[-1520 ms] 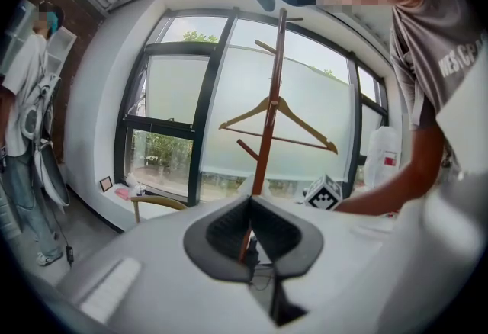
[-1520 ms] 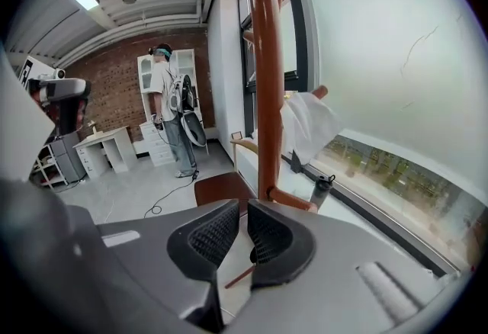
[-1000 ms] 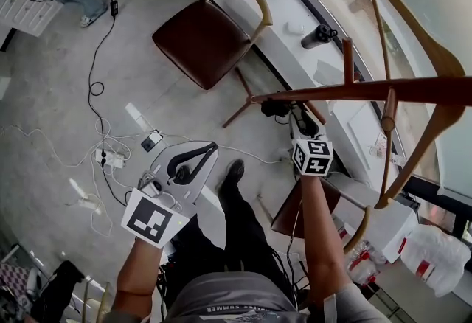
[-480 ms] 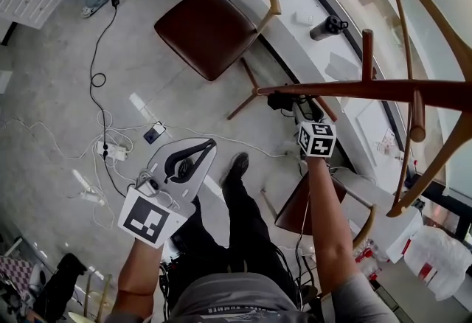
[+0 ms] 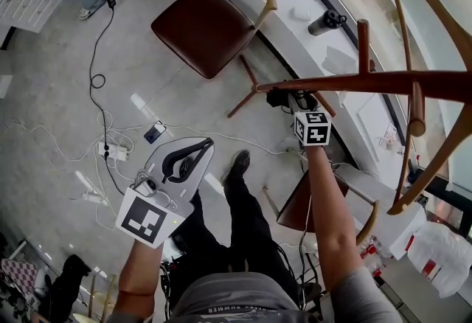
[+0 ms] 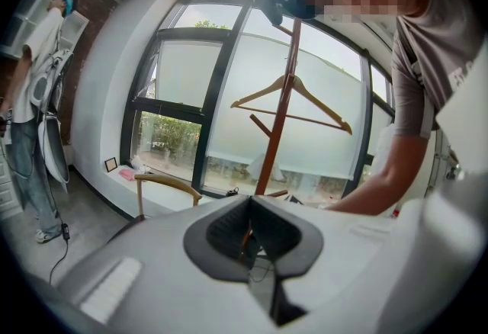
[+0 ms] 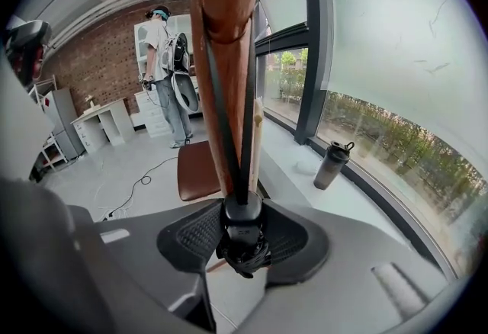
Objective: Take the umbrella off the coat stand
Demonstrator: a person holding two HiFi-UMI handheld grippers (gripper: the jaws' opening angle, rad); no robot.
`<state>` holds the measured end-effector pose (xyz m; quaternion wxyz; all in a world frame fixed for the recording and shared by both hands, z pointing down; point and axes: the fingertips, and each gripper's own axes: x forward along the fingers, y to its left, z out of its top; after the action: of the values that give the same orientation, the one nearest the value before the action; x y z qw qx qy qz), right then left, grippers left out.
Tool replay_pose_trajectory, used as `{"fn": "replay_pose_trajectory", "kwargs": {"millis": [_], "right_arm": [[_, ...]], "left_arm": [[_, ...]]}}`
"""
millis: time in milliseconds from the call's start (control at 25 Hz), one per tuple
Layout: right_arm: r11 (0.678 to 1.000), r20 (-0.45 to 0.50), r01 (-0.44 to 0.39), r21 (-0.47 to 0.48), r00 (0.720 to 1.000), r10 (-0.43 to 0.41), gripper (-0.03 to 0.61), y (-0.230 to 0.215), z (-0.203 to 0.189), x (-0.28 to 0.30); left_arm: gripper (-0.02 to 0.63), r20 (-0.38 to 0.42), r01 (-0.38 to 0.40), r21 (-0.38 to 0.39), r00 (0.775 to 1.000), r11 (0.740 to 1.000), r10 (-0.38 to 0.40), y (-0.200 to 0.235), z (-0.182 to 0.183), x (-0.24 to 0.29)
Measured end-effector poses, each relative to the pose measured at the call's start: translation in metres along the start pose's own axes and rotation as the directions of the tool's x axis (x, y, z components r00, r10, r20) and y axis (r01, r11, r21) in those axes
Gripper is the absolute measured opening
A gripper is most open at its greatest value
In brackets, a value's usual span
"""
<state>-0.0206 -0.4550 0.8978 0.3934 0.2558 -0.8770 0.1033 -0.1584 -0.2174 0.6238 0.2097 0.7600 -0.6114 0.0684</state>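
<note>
My right gripper (image 7: 242, 212) sits at the coat stand (image 7: 225, 35), jaws closing, with the umbrella (image 7: 242, 242) between them; the ribbed pads (image 7: 191, 237) flank its black handle at 9 and 3 o'clock, and I judge they are not yet pressing. The umbrella hangs close against the brown pole; a thin black strap (image 7: 246, 126) runs from the handle toward 12 o'clock along the wood, and I cannot see what it loops over. In the head view the umbrella shows only as a dark lump at about 10 o'clock from my right marker cube (image 5: 312, 127), under the stand's wooden arm (image 5: 354, 82).

My left gripper (image 6: 248, 210) hangs apart from all this, jaws together save a thin slit, holding nothing.

The umbrella looks folded small, so I expect it to be light; the handle seems hard and smooth, possibly a little slick, while the bundled part below looks soft and would squash and slip. The handle is where I want my pads, square across it. Since it dangles by a limp strap, it will likely swing; I judge it needs lifting toward 12 o'clock to slacken the loop, not tugging straight away from the pole.
</note>
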Motion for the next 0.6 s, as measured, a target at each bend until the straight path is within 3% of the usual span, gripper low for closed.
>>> {"fn": "replay_pose_trajectory", "kwargs": {"millis": [280,600], "right_arm": [[0.999,-0.006,0.023,0.025,1.0,-0.023,0.15,0.0,-0.005,-0.009],[0.997,0.067,0.073,0.026,0.995,-0.075,0.15,0.005,0.015,-0.056]], "left_arm": [[0.0,0.009,-0.001,0.011,1.0,1.0,0.001,-0.003,0.007,-0.003],[0.0,0.018,0.002,0.029,1.0,1.0,-0.002,-0.002,0.023,-0.01]]}}
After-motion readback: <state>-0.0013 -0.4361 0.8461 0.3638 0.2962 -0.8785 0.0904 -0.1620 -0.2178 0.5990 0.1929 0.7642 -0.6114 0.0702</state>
